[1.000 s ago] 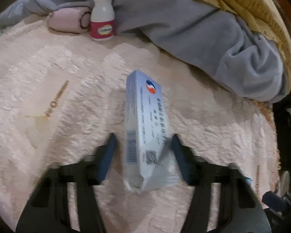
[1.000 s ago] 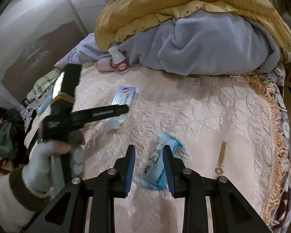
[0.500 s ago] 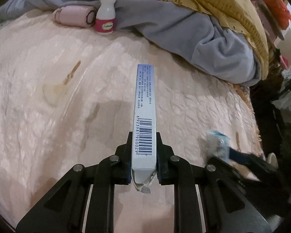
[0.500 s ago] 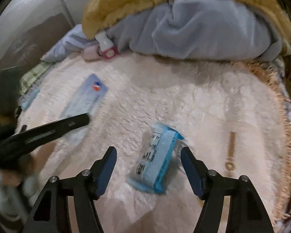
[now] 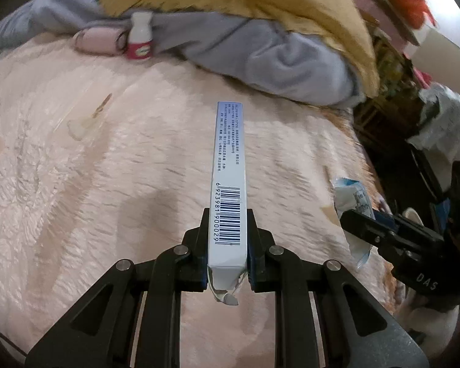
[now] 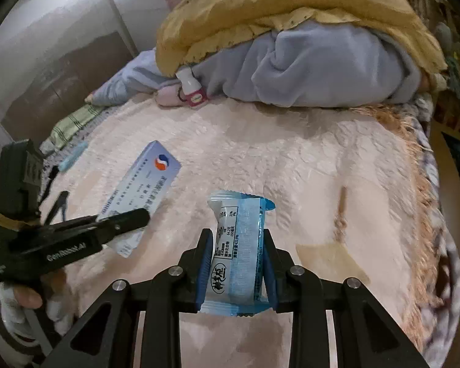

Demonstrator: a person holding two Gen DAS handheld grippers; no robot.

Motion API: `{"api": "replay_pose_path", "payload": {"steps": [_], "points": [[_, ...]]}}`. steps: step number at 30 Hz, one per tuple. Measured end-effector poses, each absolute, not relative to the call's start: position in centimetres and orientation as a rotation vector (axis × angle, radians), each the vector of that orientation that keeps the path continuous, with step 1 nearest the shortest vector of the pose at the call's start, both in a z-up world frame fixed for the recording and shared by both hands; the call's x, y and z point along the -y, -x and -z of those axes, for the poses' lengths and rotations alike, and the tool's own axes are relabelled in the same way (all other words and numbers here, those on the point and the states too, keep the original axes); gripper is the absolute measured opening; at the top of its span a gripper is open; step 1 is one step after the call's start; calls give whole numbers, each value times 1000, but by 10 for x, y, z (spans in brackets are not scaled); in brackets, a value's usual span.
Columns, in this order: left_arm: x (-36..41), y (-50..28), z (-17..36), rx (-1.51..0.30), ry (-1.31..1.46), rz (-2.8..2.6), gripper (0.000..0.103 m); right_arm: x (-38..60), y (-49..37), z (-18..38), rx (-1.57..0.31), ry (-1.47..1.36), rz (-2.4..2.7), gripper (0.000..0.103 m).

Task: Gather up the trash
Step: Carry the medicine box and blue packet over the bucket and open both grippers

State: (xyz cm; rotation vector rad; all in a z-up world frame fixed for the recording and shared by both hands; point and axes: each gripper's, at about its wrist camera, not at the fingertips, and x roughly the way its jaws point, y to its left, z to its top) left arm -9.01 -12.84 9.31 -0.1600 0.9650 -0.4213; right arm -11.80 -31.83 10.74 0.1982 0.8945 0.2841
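My left gripper (image 5: 227, 227) is shut on a long white-and-blue medicine box (image 5: 228, 159), held on edge with the barcode up, above the pink fuzzy bedspread (image 5: 76, 184). The right wrist view shows the same box (image 6: 144, 184) in the left gripper (image 6: 138, 217), held by a gloved hand. My right gripper (image 6: 237, 242) is closing its jaws on a blue snack wrapper (image 6: 242, 239), and both pads touch its sides. The left wrist view shows the right gripper (image 5: 352, 219) and the wrapper (image 5: 351, 197) at the right.
A white bottle with a red label (image 5: 139, 40) stands beside a pink roll (image 5: 98, 40) at the back. A grey blanket (image 6: 322, 67) lies there under a yellow one (image 6: 276, 6). The bed's fringed edge (image 6: 426, 202) runs down the right, with dark clutter beyond.
The left gripper shut on the box, turned it on edge and lifted it toward the right. The right gripper opened wide around the wrapper, then closed onto it.
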Motion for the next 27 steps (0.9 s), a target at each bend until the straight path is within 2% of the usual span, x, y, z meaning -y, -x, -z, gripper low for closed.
{"api": "replay_pose_path", "payload": {"steps": [9,27], "points": [[176,137,-119,-889,71,513,15,339,167,-134,-828,-195,-249,29],[274,183,-129,-881,-28,679,15,417,226,-155,-775,-214,-109,29]]}}
